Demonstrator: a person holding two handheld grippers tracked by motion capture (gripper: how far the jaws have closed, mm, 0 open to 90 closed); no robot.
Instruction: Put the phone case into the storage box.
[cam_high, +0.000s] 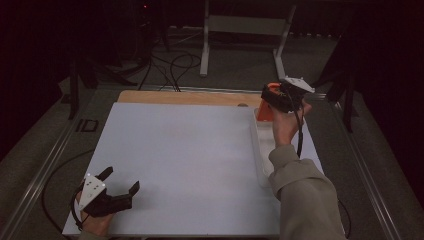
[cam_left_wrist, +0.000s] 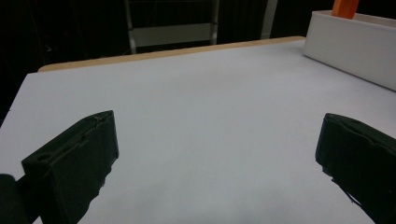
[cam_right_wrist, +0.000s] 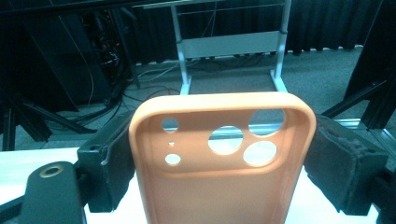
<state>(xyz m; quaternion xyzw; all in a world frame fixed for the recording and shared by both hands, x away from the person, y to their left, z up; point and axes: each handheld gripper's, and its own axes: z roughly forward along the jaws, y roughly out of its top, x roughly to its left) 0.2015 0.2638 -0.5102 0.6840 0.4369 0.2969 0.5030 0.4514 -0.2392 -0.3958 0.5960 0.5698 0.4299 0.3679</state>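
An orange phone case (cam_right_wrist: 219, 168) with several camera cutouts stands upright between the jaws of my right gripper (cam_right_wrist: 219, 161), which is shut on its two long edges. In the high view the right gripper (cam_high: 280, 97) is held above the far end of a white tray (cam_high: 258, 150), and the orange case (cam_high: 264, 113) hangs below it. My left gripper (cam_high: 121, 182) rests low over the near left corner of the white board (cam_high: 185, 155), jaws wide apart. In the left gripper view the left gripper (cam_left_wrist: 217, 149) has only bare board between its jaws, and the orange case (cam_left_wrist: 344, 7) pokes above the tray (cam_left_wrist: 350, 46).
The white board lies on a wooden tabletop (cam_high: 185, 96), whose far strip shows beyond it. Past the table stand a white metal frame (cam_high: 245, 30) and loose cables (cam_high: 172, 65) on grey carpet. Dark stands flank both sides.
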